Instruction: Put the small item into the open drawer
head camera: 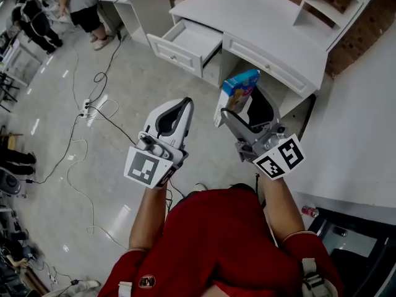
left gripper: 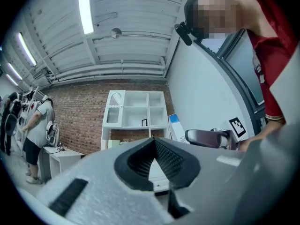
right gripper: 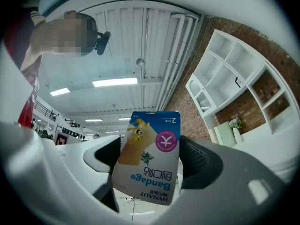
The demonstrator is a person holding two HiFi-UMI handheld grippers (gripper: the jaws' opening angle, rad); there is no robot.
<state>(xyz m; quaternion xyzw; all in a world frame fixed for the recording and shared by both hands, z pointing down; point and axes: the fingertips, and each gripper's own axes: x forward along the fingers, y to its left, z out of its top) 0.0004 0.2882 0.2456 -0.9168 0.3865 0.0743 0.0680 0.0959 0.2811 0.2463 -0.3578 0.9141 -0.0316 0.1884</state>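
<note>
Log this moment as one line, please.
right gripper: grips bandage box, aloft | left gripper: shut, empty | drawer: open, box not yet inside

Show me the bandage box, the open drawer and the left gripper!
bandage box (right gripper: 149, 165): right gripper view, on its printed front.
open drawer (head camera: 173, 55): head view, on its front panel.
left gripper (head camera: 187, 103): head view, where its tips meet.

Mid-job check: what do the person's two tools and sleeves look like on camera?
The left tool and right tool have pale white-grey shells with black ribbed pads inside. Each carries a marker cube printed with black-and-white squares. The sleeves are red and short.
</note>
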